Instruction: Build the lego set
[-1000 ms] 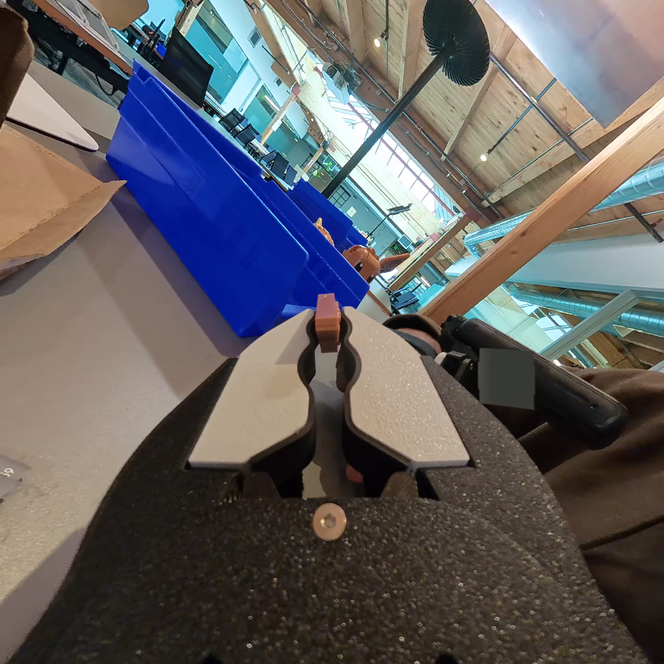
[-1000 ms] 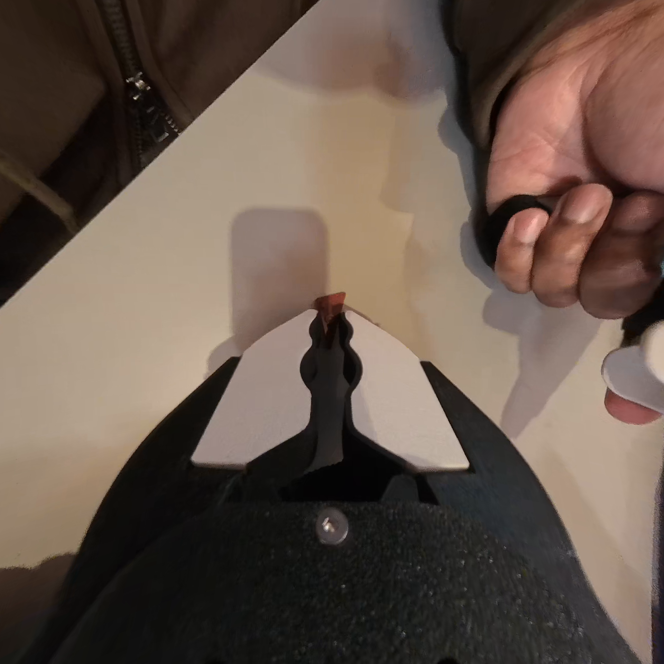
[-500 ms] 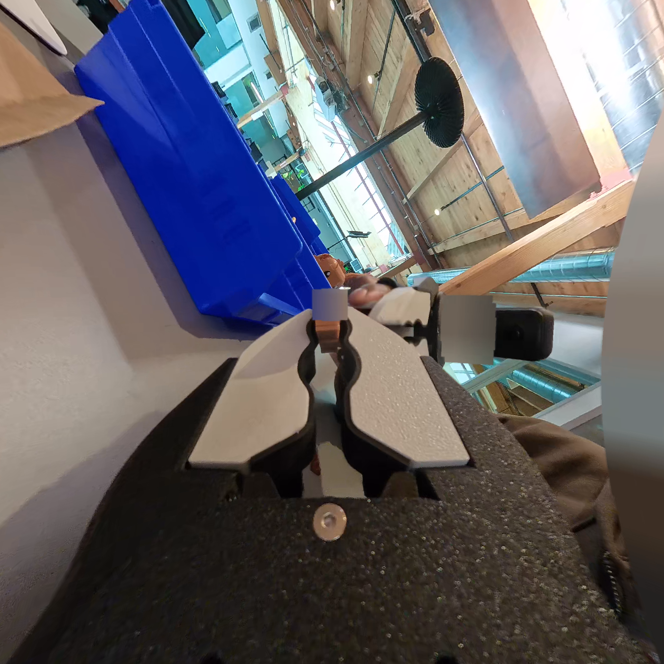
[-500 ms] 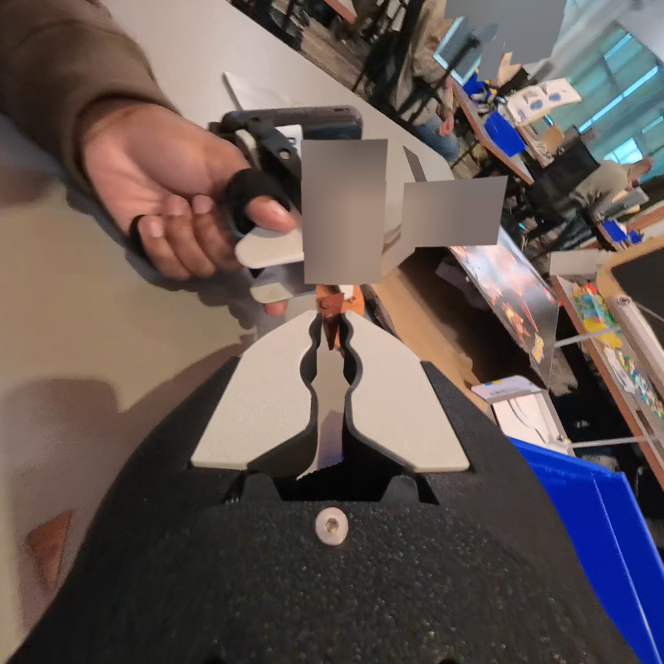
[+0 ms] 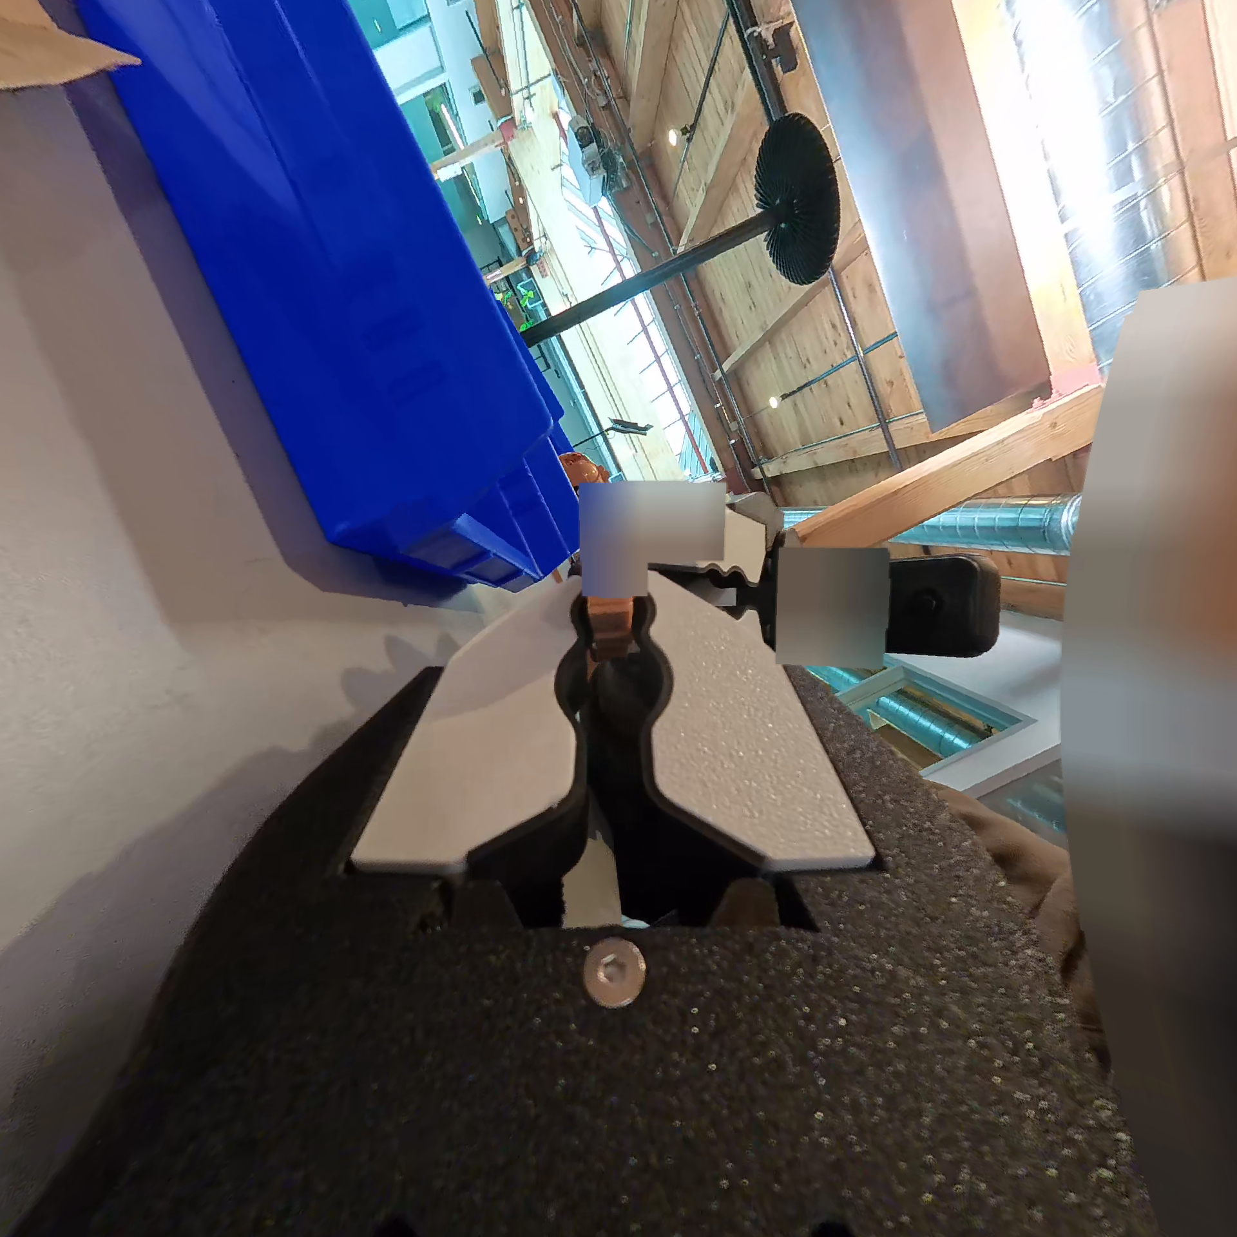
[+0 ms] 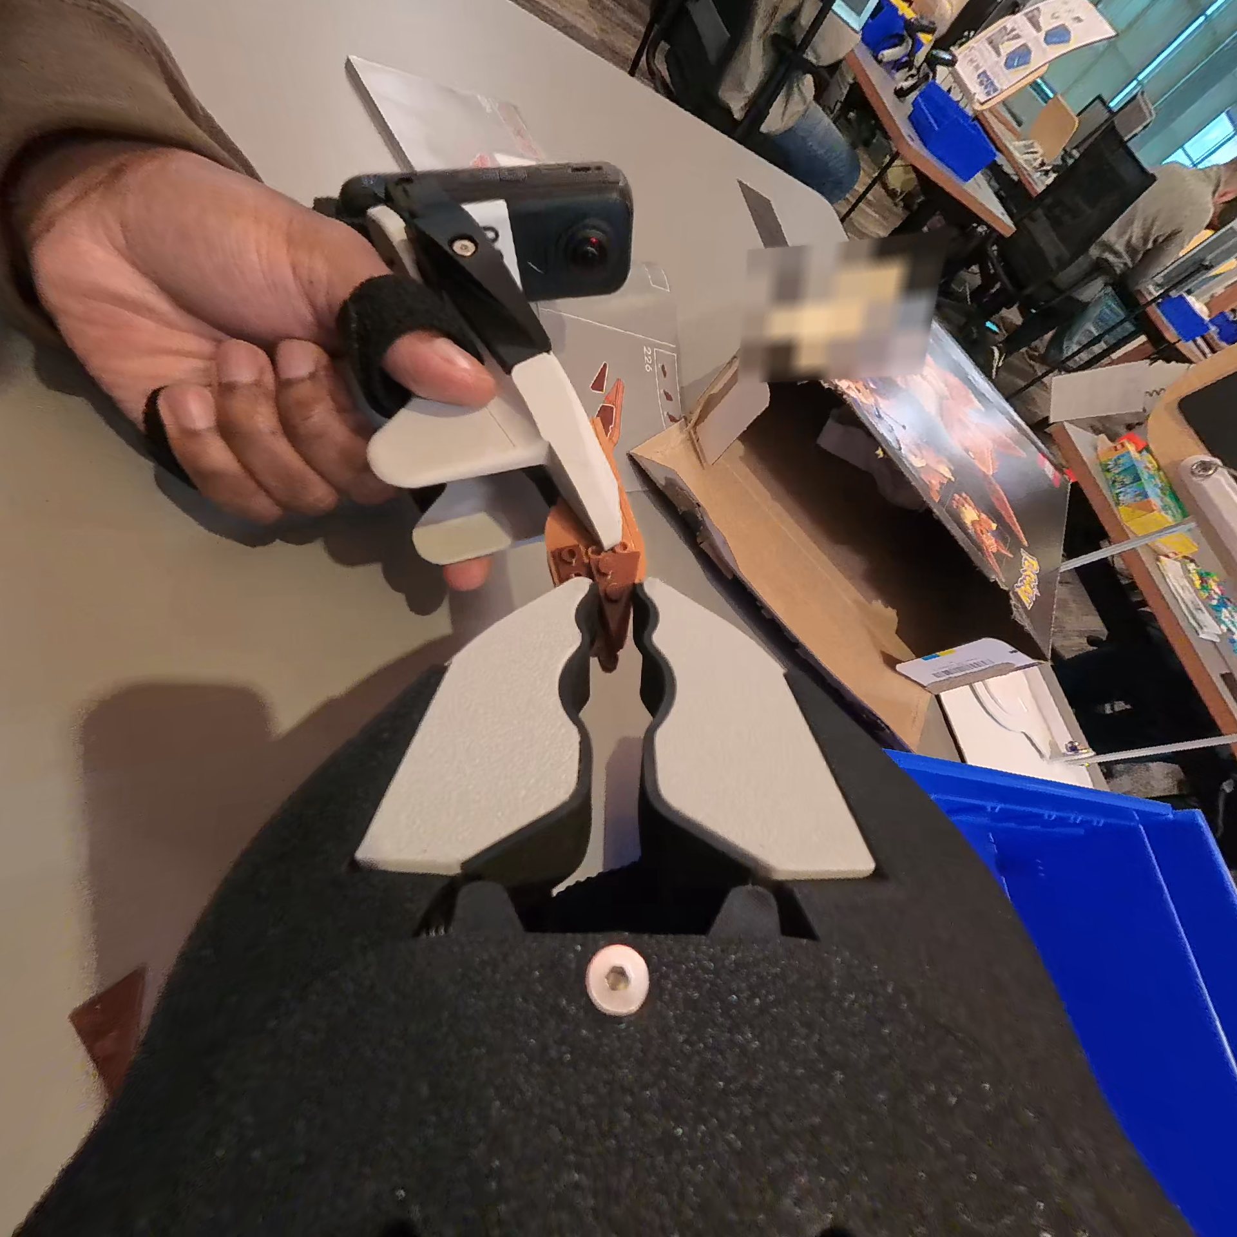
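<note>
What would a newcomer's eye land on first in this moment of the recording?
The two hand-held grippers meeting nose to nose above the grey table: the right gripper pinches a small dark-brown studded toy brick piece, brought against the orange-brown brick assembly clamped by the left gripper, a hand behind it. After that, the bright blue plastic bins along the table and the opened cardboard toy box beyond.

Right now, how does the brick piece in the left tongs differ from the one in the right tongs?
The orange-brown brick assembly in the left tongs is long, light orange and built of several parts; the dark brown wedge brick in the right tongs is one small, darker, pointed piece. The assembly juts beyond its fingers; the wedge's narrow end points back between its fingers. Both are studded and clamped, and they meet at the tips.
</note>
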